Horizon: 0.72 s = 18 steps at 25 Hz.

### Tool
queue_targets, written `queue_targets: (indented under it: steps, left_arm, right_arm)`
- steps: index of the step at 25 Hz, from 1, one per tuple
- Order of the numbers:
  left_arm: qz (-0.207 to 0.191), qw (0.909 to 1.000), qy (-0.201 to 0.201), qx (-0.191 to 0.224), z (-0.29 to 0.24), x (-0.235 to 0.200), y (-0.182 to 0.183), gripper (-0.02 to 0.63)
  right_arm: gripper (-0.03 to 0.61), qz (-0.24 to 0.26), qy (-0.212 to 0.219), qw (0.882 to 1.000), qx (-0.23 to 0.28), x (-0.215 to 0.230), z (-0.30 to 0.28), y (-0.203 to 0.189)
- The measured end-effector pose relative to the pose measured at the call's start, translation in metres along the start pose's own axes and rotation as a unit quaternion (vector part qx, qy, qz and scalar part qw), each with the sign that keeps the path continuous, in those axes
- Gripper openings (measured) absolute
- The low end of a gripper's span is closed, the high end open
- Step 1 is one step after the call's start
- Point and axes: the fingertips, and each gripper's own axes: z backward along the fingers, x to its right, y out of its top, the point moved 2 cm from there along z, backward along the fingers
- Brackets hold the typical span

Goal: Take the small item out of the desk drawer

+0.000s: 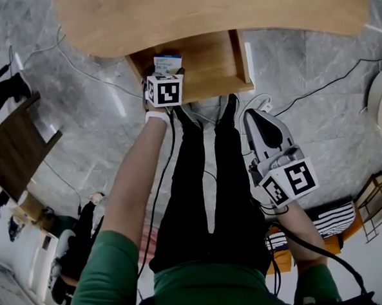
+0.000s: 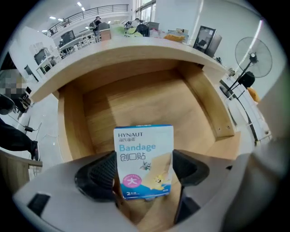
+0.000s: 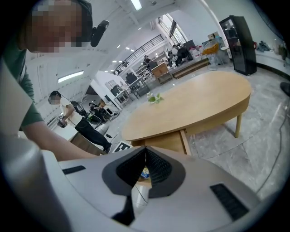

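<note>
A small white and blue bandage box [image 1: 167, 63] [image 2: 144, 161] stands upright at the front left of the open wooden drawer [image 1: 216, 60] [image 2: 149, 99] under the desk top [image 1: 186, 13]. My left gripper [image 1: 165, 76] [image 2: 144, 176] reaches into the drawer. Its jaws are spread wide, with the box between them and the black pads [image 2: 97, 174] close beside the box's edges. My right gripper [image 1: 252, 117] [image 3: 145, 149] hangs over the person's right thigh, apart from the drawer, shut with nothing in it. In the right gripper view the desk [image 3: 190, 104] lies ahead.
The rest of the drawer is bare wood. The person's black-trousered legs [image 1: 202, 181] stretch under the drawer front. Cables [image 1: 324, 86] trail over the grey marble floor. A dark wooden piece of furniture [image 1: 10, 150] stands at the left, a standing fan [image 2: 253, 59] at the right.
</note>
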Motion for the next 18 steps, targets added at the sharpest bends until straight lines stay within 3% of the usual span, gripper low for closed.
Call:
queue_targets:
  steps: [5, 18]
  left_arm:
    - [-0.025, 0.9983, -0.024, 0.047, 0.034, 0.011, 0.006, 0.395]
    - [-0.006, 0.9834, -0.045, 0.176, 0.153, 0.016, 0.079, 0.387]
  right_arm:
    - [0.023, 0.005, 0.001, 1.0, 0.005, -0.013, 0.004, 0.01]
    - [0.023, 0.004, -0.002, 1.0, 0.03, -0.038, 0.03, 0.05]
